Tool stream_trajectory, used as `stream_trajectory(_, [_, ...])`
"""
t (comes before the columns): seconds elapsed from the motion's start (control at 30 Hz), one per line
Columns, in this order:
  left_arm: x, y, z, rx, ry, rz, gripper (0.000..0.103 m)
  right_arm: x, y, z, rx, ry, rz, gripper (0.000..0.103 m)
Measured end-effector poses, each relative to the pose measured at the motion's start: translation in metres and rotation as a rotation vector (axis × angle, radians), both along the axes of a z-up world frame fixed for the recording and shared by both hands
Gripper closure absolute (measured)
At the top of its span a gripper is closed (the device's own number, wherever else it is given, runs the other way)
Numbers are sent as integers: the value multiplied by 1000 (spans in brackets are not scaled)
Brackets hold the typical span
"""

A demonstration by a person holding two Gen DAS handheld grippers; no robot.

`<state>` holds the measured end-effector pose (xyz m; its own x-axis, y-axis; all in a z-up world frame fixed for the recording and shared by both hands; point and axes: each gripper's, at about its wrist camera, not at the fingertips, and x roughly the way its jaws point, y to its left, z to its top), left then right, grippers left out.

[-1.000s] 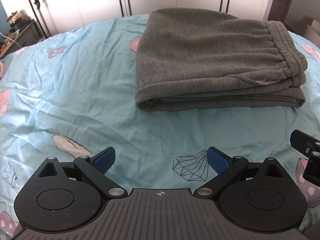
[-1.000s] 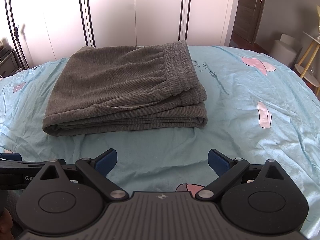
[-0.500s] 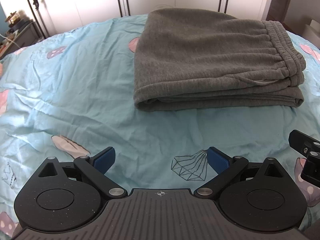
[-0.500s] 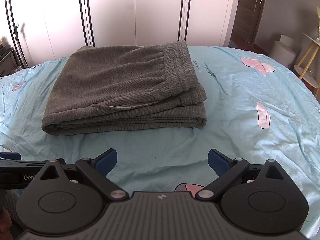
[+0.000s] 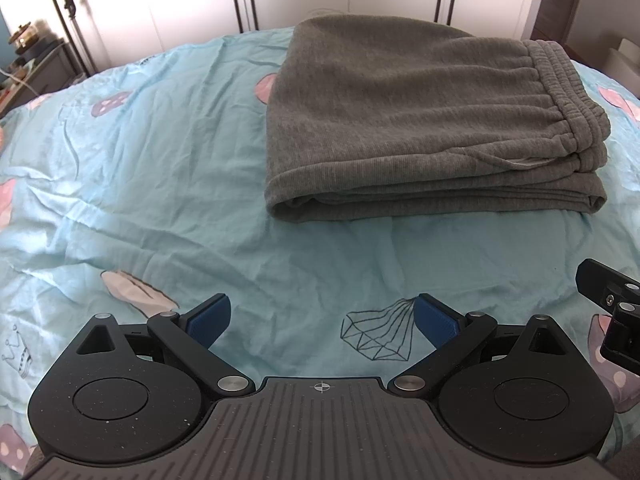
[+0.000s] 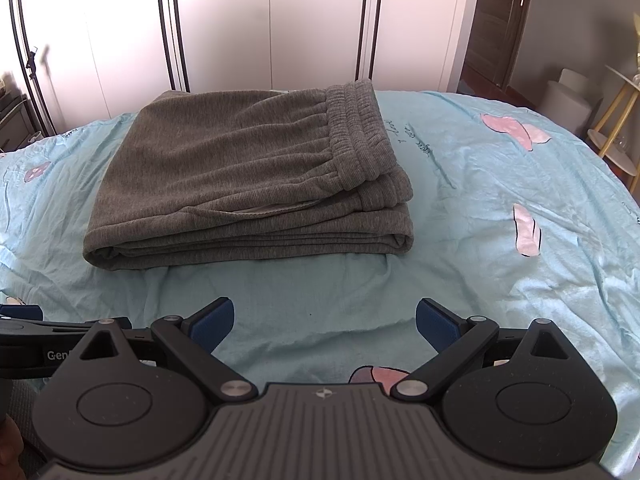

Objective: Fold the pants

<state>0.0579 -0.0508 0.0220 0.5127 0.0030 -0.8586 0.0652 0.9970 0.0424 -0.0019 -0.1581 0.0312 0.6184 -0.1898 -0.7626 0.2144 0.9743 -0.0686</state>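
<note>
One pair of grey pants [image 6: 248, 184] (folded into a single stack) lies on one bed [image 6: 500, 208]. Two hand-held grippers show: the left hand-held gripper [image 5: 322, 318] and the right hand-held gripper [image 6: 325, 316], each with two blue-padded fingers.

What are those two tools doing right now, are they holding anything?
Left tool: open, holding nothing, short of the folded pants.
Right tool: open, holding nothing, also short of the pants.
</note>
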Motion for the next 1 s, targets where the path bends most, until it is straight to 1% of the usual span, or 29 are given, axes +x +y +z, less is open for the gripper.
stream_trajectory(0.73, [-1,-1,0,-6,2,-8,2,0,0,-2,-7,6,7,5])
stream_trajectory(1.0, [-1,-1,2,-4,-12,-11,2,0,0,-2,-8,10,9,5])
